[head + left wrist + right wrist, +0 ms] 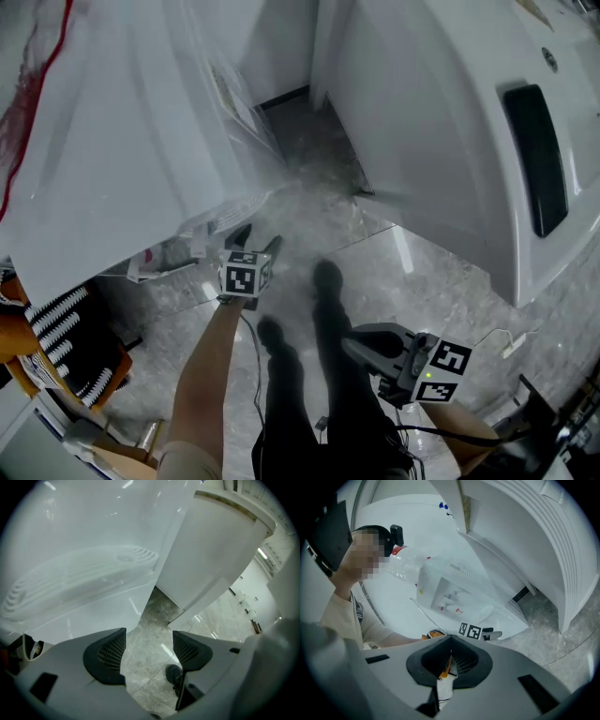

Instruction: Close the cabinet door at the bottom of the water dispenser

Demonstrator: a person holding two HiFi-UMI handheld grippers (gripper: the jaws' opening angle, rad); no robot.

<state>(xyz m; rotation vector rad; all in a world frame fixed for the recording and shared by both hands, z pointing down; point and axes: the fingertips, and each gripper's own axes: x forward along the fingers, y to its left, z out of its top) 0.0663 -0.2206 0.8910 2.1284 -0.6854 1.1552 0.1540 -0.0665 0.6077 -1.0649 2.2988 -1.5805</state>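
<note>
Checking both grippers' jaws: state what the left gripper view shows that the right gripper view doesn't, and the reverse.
Only the left gripper view: the left gripper, jaws apart and empty, with a shoe beyond them. Only the right gripper view: the right gripper, jaws together, the person, and the marker cube on the left gripper. Both: grey floor and white casing.

It looked like an office or commercial interior rather than a home. A glossy grey marble-patterned tile floor (375,244) mirrored the lights. In the head view a tall white plastic water dispenser (422,122) stood at 2 o'clock, and a white appliance wrapped in clear plastic film (122,122) at 10 o'clock. In the left gripper view, at 3 o'clock, a long white corridor (246,603) ran under ceiling strip lights (268,558).
</note>
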